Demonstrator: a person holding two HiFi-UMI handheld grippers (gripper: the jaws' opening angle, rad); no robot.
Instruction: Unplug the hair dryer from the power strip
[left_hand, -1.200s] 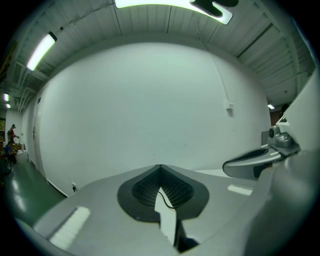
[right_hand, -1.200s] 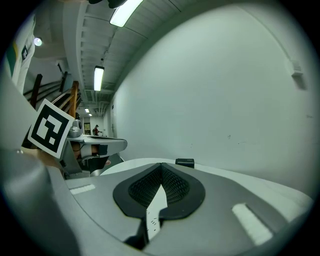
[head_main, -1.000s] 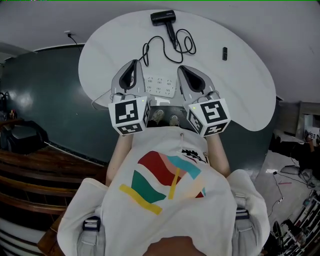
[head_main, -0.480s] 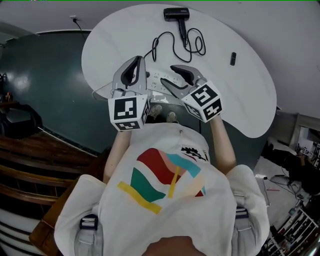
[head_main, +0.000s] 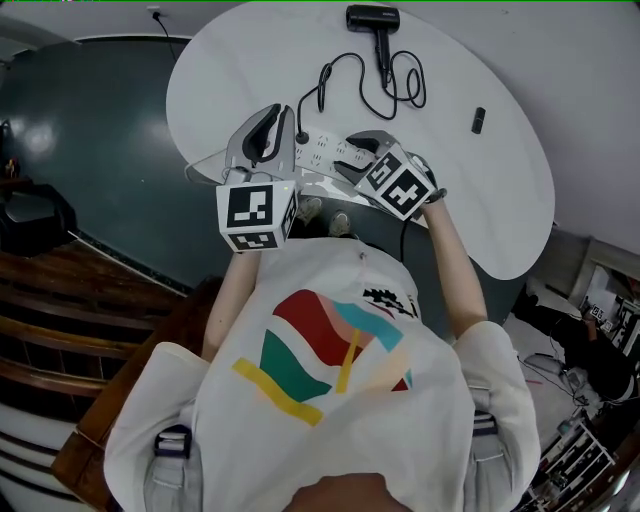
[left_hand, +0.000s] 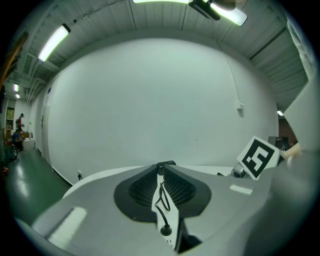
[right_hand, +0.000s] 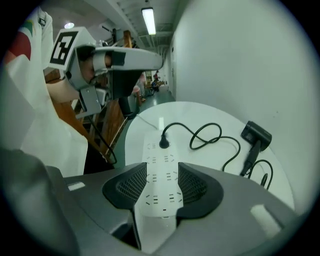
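A black hair dryer (head_main: 372, 18) (right_hand: 255, 135) lies at the far side of the white table (head_main: 480, 200). Its cord loops to a black plug (head_main: 302, 137) (right_hand: 163, 143) seated in the white power strip (head_main: 325, 155) (right_hand: 160, 155). My right gripper (head_main: 352, 155) (right_hand: 162, 169) tilts down over the strip's near end. Its jaws have just been closing a little, and the pads meet the strip's long edges. My left gripper (head_main: 272, 112) (left_hand: 161, 167) hovers left of the plug. Its jaws have just been opening to a narrow slit with nothing between them. The plug (left_hand: 165, 231) shows through that slit.
A small dark object (head_main: 478, 120) lies on the table's right side. A thin cable (head_main: 200, 172) hangs off the table's near-left edge. Dark floor and wooden furniture (head_main: 40, 330) lie to the left. My right gripper's marker cube (left_hand: 257, 157) shows in the left gripper view.
My right gripper has dropped from beside the left one and tipped down onto the power strip, its jaws spread wide. My left gripper has sunk slightly toward the plug.
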